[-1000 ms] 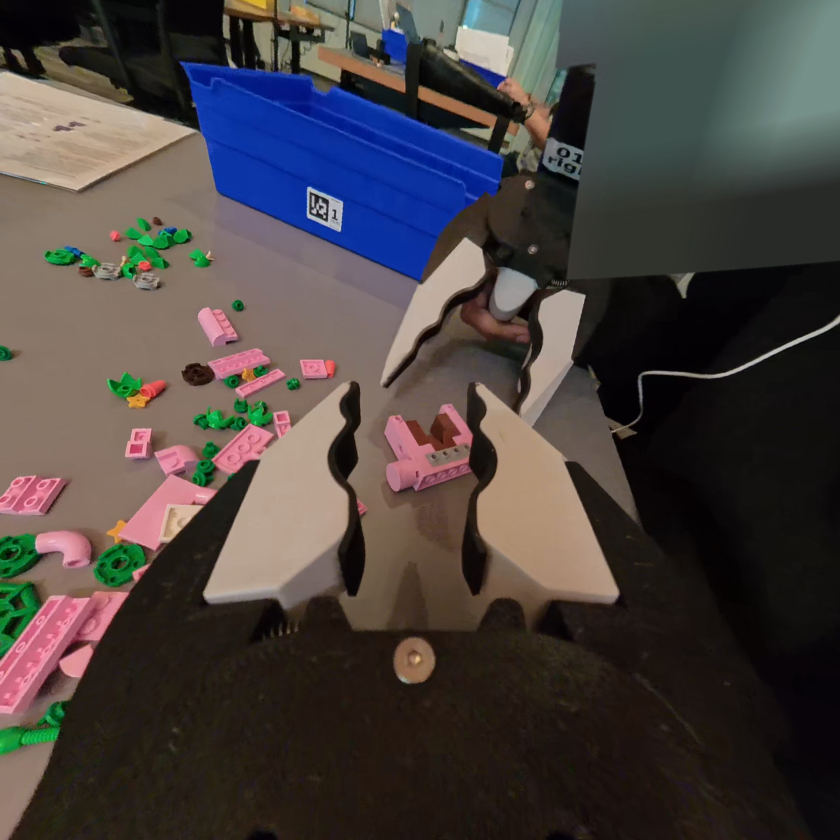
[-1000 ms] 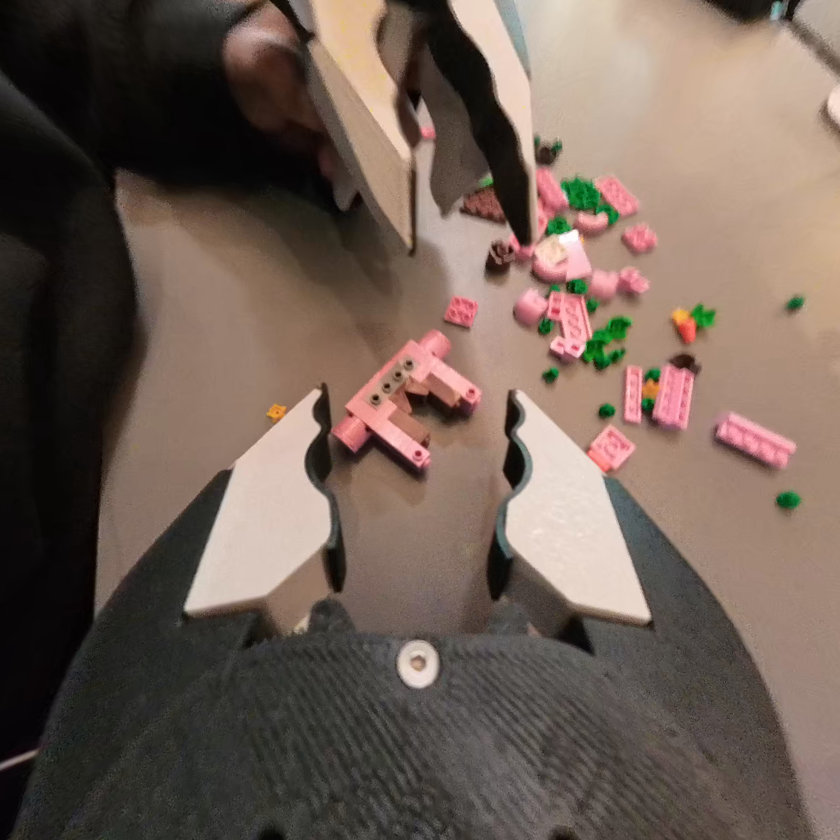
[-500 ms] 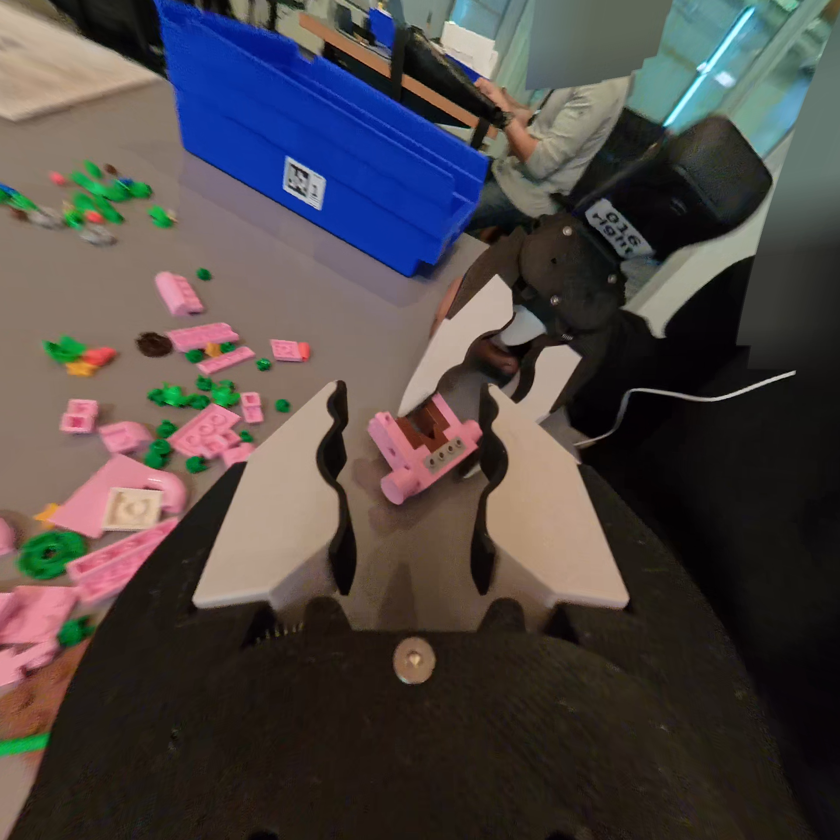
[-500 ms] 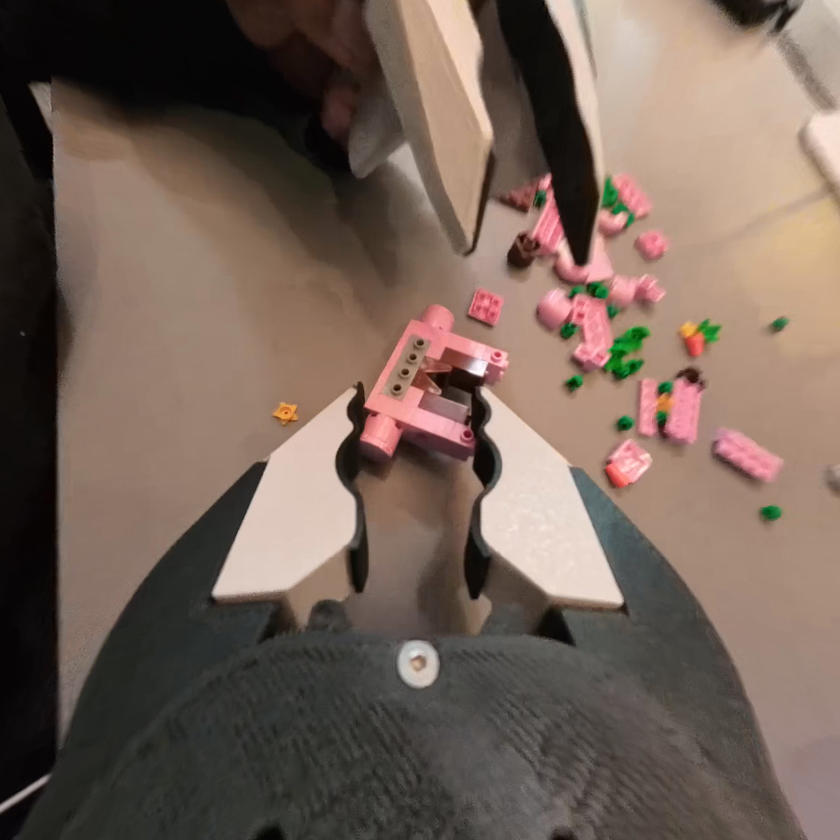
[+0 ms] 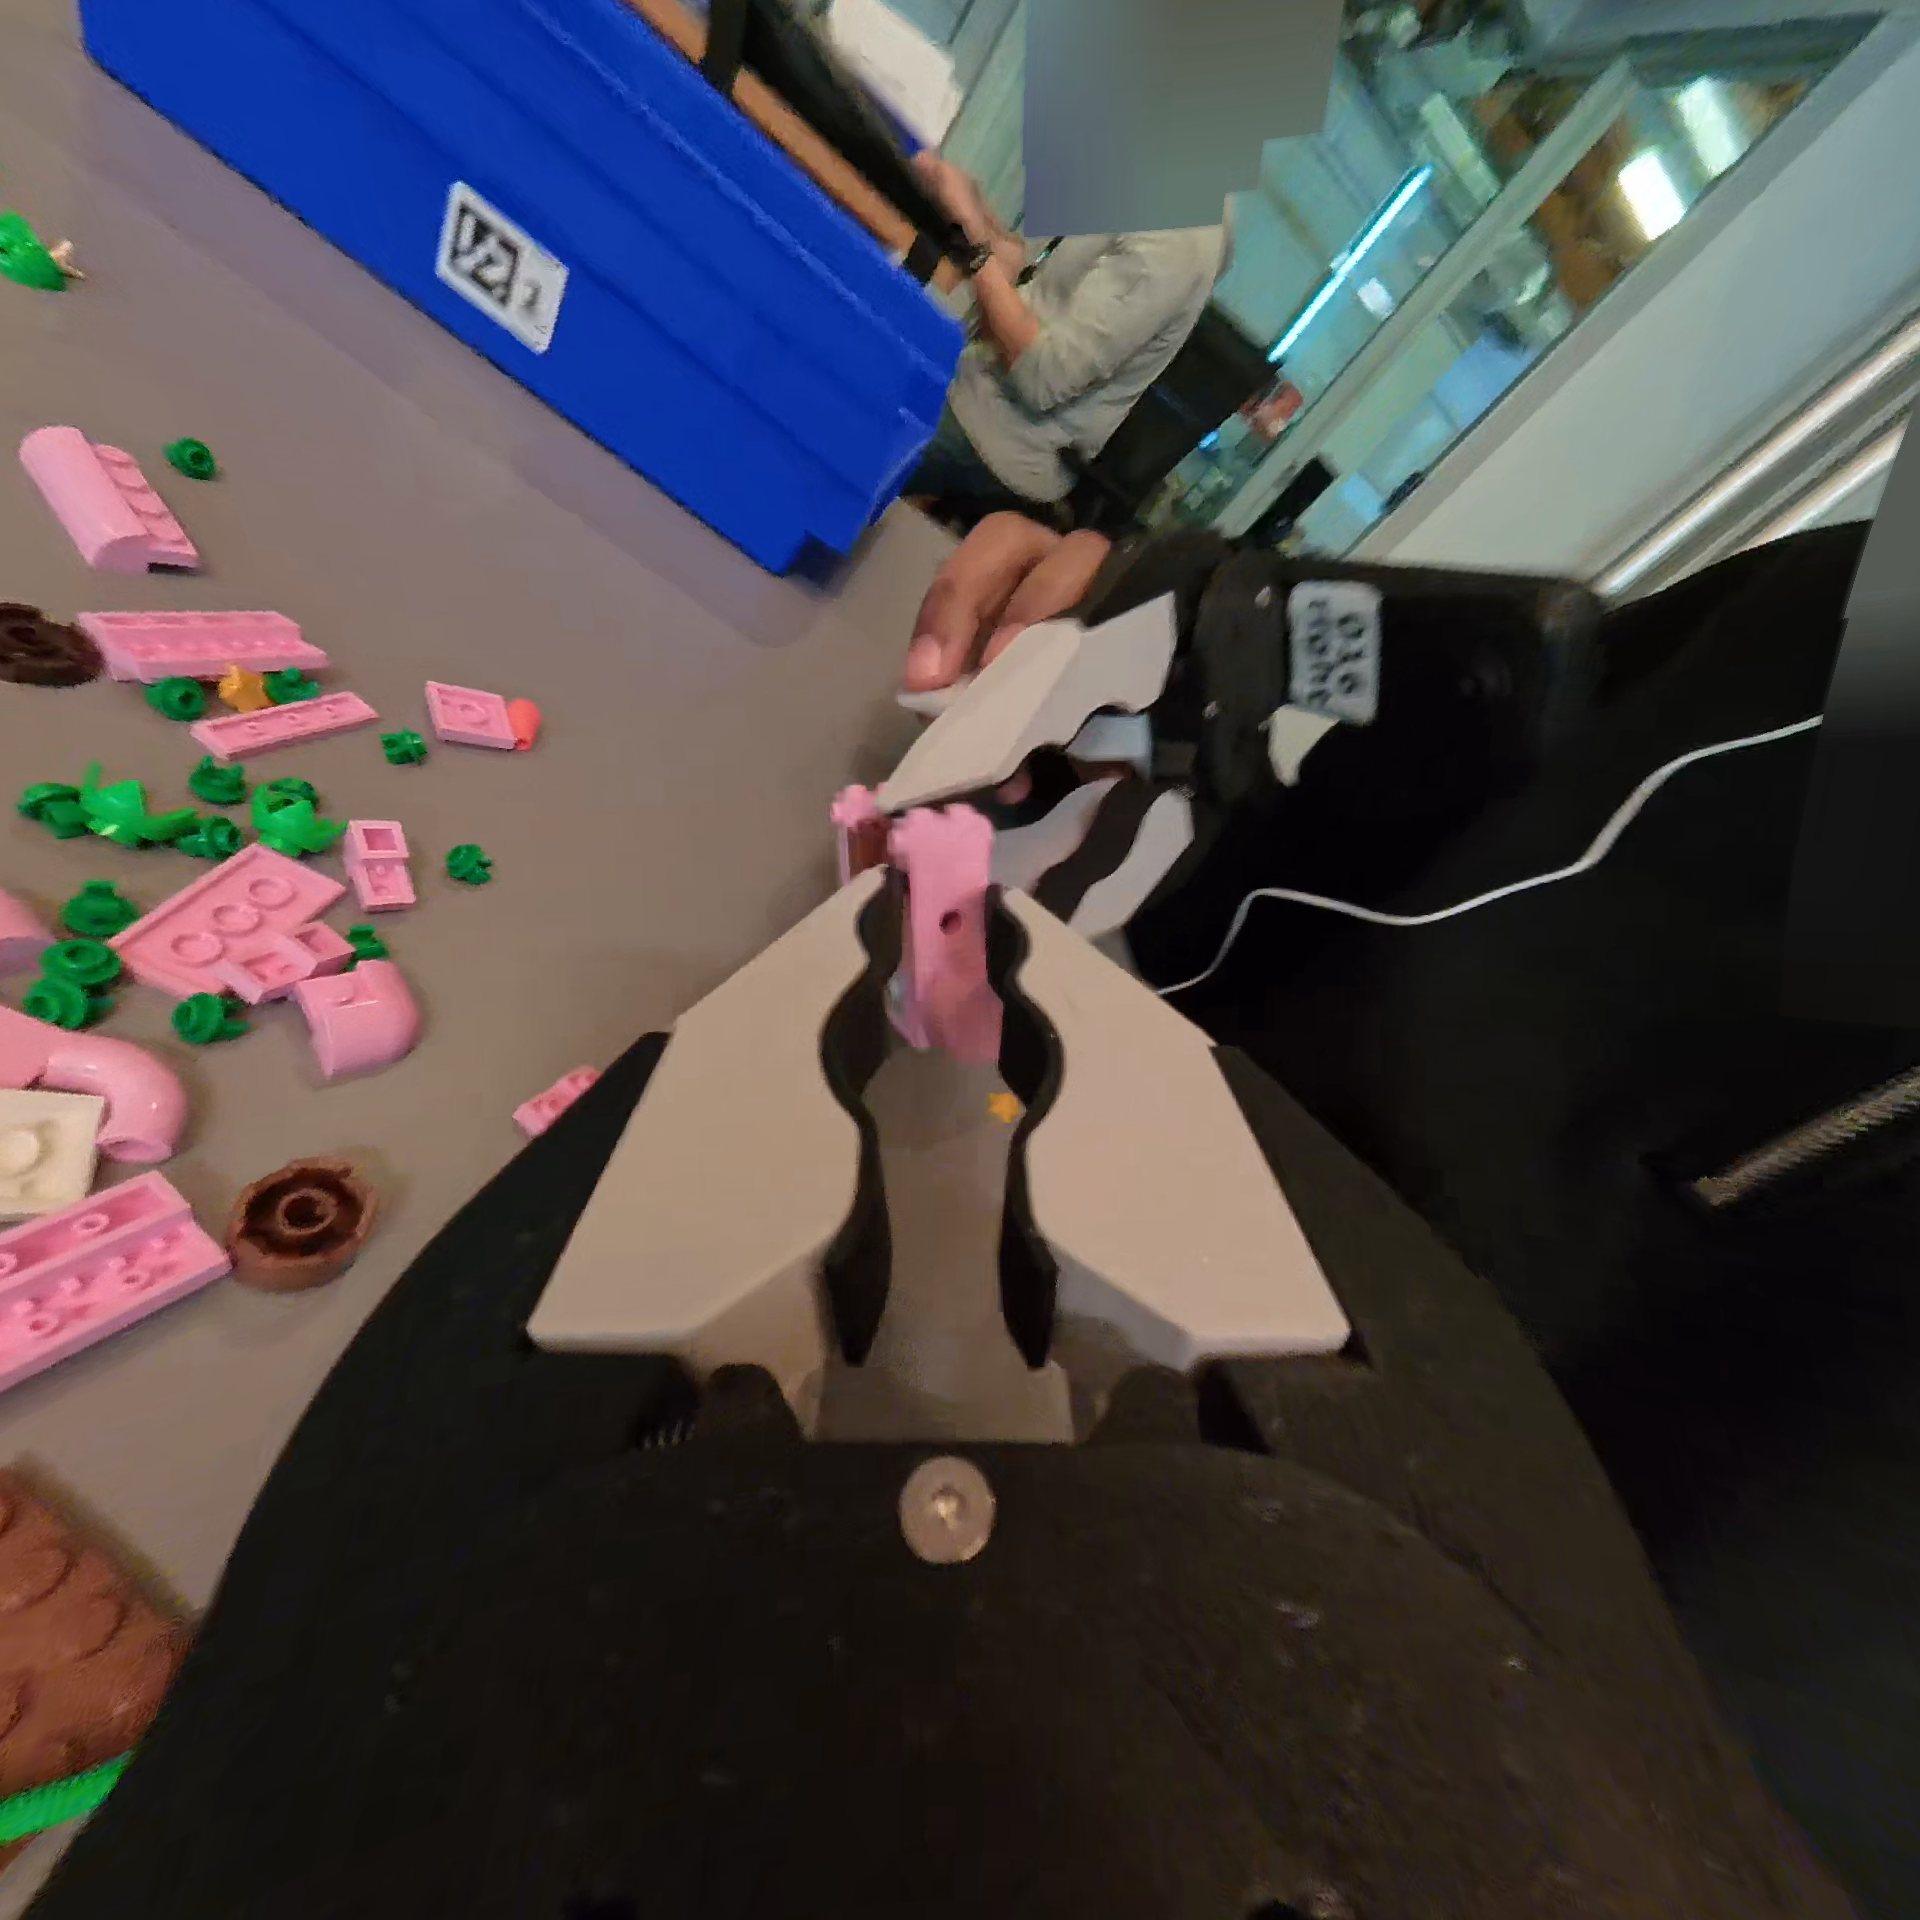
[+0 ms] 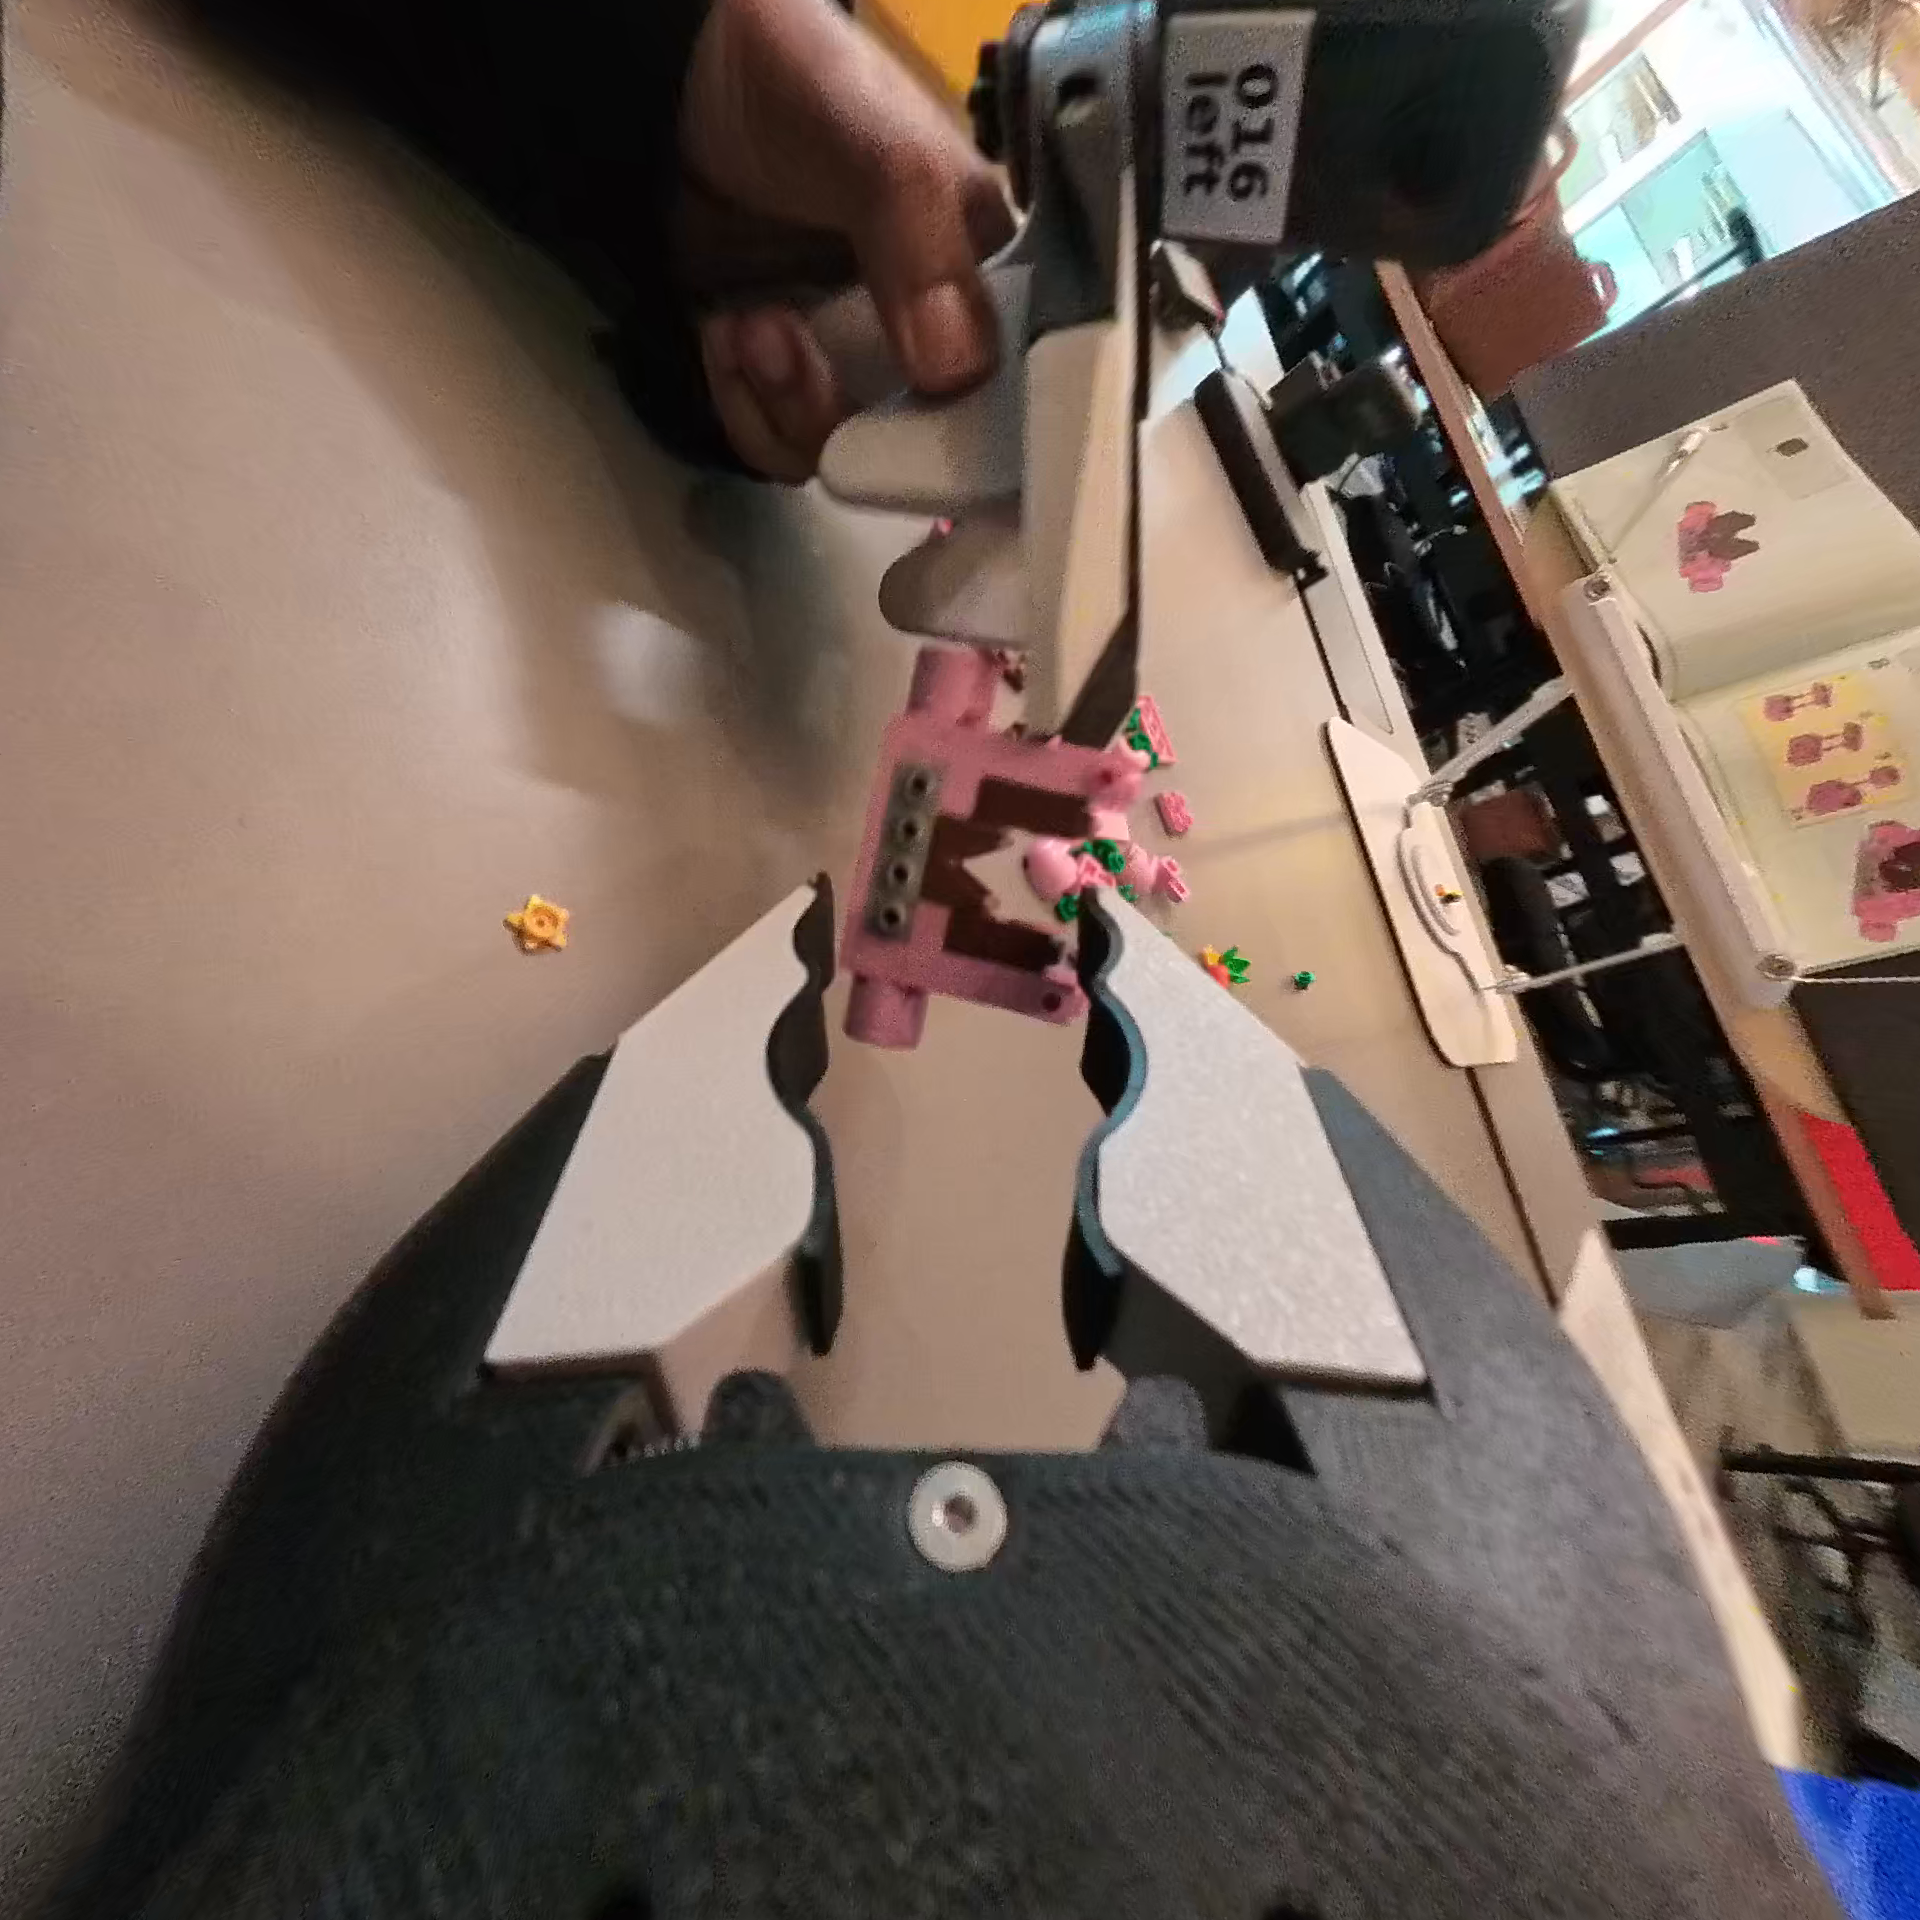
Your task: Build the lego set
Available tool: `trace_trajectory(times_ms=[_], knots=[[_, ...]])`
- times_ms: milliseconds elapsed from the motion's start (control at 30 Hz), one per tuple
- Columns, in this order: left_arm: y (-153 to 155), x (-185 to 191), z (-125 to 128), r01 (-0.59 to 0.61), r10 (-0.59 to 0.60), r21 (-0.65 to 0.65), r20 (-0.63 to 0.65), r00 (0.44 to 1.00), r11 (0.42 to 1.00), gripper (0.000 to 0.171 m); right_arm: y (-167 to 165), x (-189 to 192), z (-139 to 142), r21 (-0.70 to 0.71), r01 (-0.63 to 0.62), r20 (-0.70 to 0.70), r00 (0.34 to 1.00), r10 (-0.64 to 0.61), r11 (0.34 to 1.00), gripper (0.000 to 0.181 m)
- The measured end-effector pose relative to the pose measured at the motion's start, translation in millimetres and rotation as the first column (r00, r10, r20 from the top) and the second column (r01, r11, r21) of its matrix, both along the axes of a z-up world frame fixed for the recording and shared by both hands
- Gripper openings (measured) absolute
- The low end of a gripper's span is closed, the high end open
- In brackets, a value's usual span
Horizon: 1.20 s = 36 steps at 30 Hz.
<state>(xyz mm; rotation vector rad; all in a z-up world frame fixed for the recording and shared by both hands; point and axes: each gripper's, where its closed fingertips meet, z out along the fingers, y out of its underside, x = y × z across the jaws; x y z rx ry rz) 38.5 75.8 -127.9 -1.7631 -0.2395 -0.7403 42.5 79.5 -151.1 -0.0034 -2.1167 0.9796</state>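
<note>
A small pink and brown lego assembly (image 6: pixel 961 852) with a grey studded strip is held in the air above the grey table (image 5: pixel 644 665). My right gripper (image 6: pixel 956 914) is shut on its near end, fingertips pressing both sides. My left gripper (image 5: pixel 940 899) is shut on a pink arm of the same assembly (image 5: pixel 945 935). In the right wrist view the left gripper (image 6: pixel 1013 670) comes down from above onto the far end. In the left wrist view the right gripper (image 5: pixel 961 842) reaches in from the right, a hand behind it.
Loose pink plates (image 5: pixel 223 914), green pieces (image 5: pixel 125 810) and a brown round piece (image 5: pixel 301 1221) lie on the table to the left. A blue bin (image 5: pixel 623 239) stands at the back. A yellow star piece (image 6: pixel 537 923) lies under the grippers. A person sits beyond the table edge (image 5: pixel 1091 343). My left and right fingertips are right by each other. The yellow star piece (image 6: pixel 537 923) is about 5 centimetres from my right fingertips. My left wrist view (image 5: pixel 995 1108) looks at it from another angle.
The assembly lay on the table between open fingers. Both grippers have closed on it, the right one first, and lifted it off the table.
</note>
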Motion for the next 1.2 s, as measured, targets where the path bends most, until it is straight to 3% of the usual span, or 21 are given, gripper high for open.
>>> trace_trajectory(times_ms=[33,167,333,600,700,833,900,1000,1100,1200], knots=[[0,1,-2,0.001,-0.002,-0.016,-0.036,0.999,1.0,0.0,0,1,4,-0.04,-0.004,0.013,1.0,0.005,0.999,0.045],[3,7,-8,0.011,-0.018,-0.052,-0.118,0.993,0.999,0.0,2,2,6,-0.116,-0.005,0.102,0.995,0.017,0.993,0.04],[1,-1,-9,-0.035,0.024,-0.061,-0.182,0.983,0.997,0.013,4,1,-6,-0.085,0.008,0.138,0.99,0.004,0.996,0.038],[-27,-57,7,-0.337,0.313,-0.021,-0.324,0.893,0.941,0.014,7,-16,-18,-0.089,0.11,0.205,0.975,-0.09,0.99,0.042],[-38,-74,9,-0.415,0.389,-0.013,-0.32,0.864,0.91,0.014,-2,-23,-15,-0.167,0.172,0.329,0.938,-0.11,0.971,0.062],[-39,-75,8,-0.399,0.385,-0.017,-0.221,0.896,0.917,0.015,-23,-29,-12,-0.253,0.227,0.494,0.866,-0.076,0.94,0.081],[-37,-73,4,-0.387,0.372,-0.036,-0.205,0.905,0.922,0.018,-29,-39,-14,-0.254,0.267,0.517,0.85,-0.103,0.93,0.078],[-36,-77,2,-0.418,0.4,-0.045,-0.212,0.892,0.908,0.035,-35,-51,-19,-0.247,0.338,0.585,0.799,-0.138,0.908,0.07],[-36,-76,5,-0.418,0.403,-0.035,-0.203,0.892,0.908,0.038,-33,-50,-44,-0.117,0.362,0.667,0.719,-0.197,0.925,0.062],[-36,-75,6,-0.415,0.402,-0.03,-0.199,0.894,0.909,0.038,-32,-49,-44,-0.102,0.356,0.672,0.714,-0.199,0.929,0.055]])
